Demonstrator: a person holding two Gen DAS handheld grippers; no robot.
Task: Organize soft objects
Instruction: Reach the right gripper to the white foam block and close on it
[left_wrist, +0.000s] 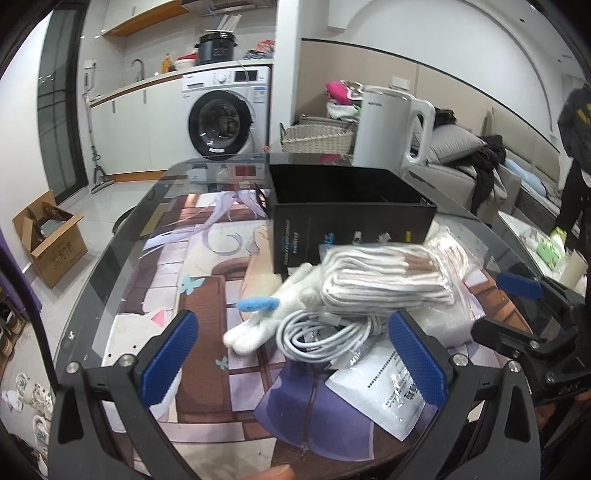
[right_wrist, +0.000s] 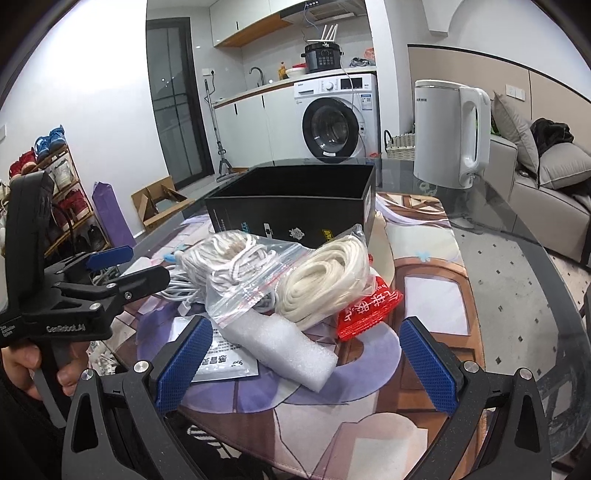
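A pile of soft things lies on the glass table in front of an open black box (left_wrist: 351, 210) (right_wrist: 295, 206). In the left wrist view I see a white plush toy with a blue part (left_wrist: 266, 317), a bagged bundle of white cord (left_wrist: 388, 277), a coiled white cable (left_wrist: 328, 336) and a white paper packet (left_wrist: 388, 391). In the right wrist view there are two bagged rope coils (right_wrist: 325, 277), a white foam block (right_wrist: 288, 347) and a red packet (right_wrist: 369, 310). My left gripper (left_wrist: 291, 362) is open, just before the cable. My right gripper (right_wrist: 306, 365) is open, just before the foam block.
A white electric kettle (left_wrist: 391, 129) (right_wrist: 450, 133) stands on the table behind the box. A printed mat (right_wrist: 424, 295) covers the table. A wicker basket (left_wrist: 317, 138), a washing machine (left_wrist: 225, 114), a sofa (right_wrist: 546, 192) and a cardboard box (left_wrist: 51, 243) stand around.
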